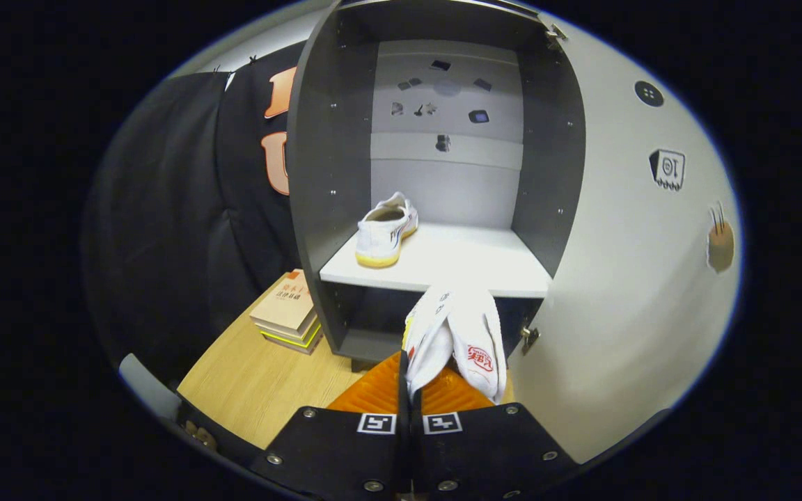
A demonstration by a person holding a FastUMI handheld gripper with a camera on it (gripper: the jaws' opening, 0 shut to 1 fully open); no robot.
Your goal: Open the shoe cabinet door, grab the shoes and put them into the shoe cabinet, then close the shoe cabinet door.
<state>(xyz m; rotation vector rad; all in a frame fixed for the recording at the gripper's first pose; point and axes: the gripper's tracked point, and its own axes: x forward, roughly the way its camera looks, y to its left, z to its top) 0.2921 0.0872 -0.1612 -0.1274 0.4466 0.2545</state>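
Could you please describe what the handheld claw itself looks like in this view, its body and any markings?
The claw has two flat black plates side by side at its base, fastened with small silver screws. Each plate carries a square black-and-white tag near the inner edge, where a narrow seam divides them. Two ribbed, wedge-shaped fingers extend forward from the plates.

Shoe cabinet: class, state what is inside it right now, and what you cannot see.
Inside the shoe cabinet, one white shoe sits on the shelf. The gripper, shut on a second shoe, hides part of the dark lower compartment.
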